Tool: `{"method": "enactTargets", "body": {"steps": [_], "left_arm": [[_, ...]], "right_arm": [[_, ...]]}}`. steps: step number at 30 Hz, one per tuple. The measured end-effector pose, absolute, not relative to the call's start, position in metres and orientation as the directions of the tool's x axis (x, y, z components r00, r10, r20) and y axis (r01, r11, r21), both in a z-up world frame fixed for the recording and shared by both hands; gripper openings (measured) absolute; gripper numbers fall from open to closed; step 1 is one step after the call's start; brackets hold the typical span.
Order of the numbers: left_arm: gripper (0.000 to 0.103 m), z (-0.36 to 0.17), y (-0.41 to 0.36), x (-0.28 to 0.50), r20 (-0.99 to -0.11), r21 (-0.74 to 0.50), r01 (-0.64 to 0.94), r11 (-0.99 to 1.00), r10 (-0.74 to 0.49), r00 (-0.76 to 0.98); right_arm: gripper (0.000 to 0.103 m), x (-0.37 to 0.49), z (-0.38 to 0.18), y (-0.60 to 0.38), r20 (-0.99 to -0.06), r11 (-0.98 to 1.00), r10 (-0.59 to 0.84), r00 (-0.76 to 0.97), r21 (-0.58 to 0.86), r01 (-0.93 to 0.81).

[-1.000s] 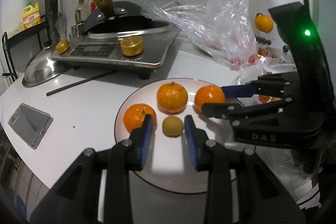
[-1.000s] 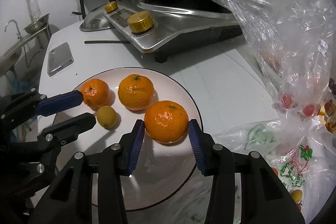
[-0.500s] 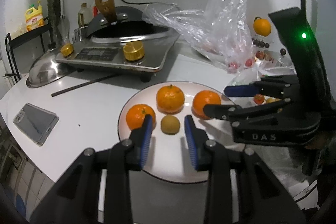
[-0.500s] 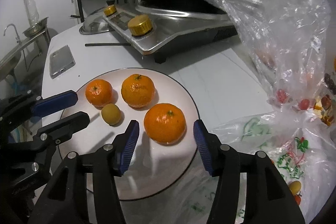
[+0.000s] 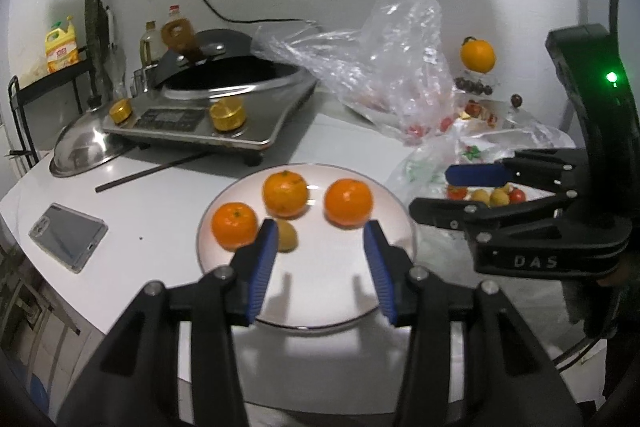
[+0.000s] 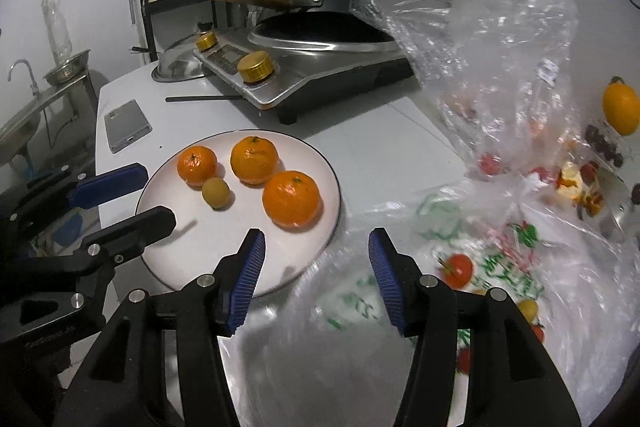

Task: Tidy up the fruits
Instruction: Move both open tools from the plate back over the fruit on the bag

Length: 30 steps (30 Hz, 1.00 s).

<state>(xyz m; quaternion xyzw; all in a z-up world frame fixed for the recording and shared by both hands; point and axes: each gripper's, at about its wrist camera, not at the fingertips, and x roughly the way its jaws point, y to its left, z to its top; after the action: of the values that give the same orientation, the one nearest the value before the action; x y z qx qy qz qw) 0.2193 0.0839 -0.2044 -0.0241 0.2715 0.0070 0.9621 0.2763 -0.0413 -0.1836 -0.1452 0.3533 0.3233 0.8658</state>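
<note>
A white plate (image 5: 320, 291) (image 6: 200, 259) holds three oranges and one small yellow-green fruit (image 5: 287, 235) (image 6: 216, 192). The right orange (image 5: 348, 202) (image 6: 292, 200) lies free near the plate's right rim. My left gripper (image 5: 320, 247) is open and empty above the plate's near half. My right gripper (image 6: 316, 255) is open and empty over the plate's right edge and a plastic bag (image 6: 500, 267) with small tomatoes; it also shows in the left wrist view (image 5: 444, 191).
An induction cooker with a wok (image 5: 224, 99) (image 6: 320, 39) stands behind the plate. A phone (image 5: 68, 237) (image 6: 127, 125) lies at the left. A clear crumpled bag (image 5: 380, 67) and a fruit stand with an orange (image 5: 477, 55) are at the back right. A chopstick (image 5: 152, 171) lies near the cooker.
Both grippers have pulled back from the plate and opened wider. The right gripper let go of the right orange and shifted right over the bag. The left moved off the small fruit.
</note>
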Motion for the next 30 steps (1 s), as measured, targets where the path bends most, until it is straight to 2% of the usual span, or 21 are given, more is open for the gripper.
{"method": "enactTargets", "body": {"steps": [14,30], "left_arm": [[0.046,-0.196,0.03,0.215,-0.513,-0.016,0.056,0.998,-0.056,0.857],[0.046,-0.2,-0.045,0.233,-0.551,0.045,0.143,0.989,-0.095,0.829]], "right_arm": [[0.057,0.259,-0.168,-0.106,-0.667,0.802,0.435,0.605,-0.018,-0.597],[0.057,0.262,-0.179,-0.19,-0.653,0.853,0.413,0.634,0.035,-0.52]]}}
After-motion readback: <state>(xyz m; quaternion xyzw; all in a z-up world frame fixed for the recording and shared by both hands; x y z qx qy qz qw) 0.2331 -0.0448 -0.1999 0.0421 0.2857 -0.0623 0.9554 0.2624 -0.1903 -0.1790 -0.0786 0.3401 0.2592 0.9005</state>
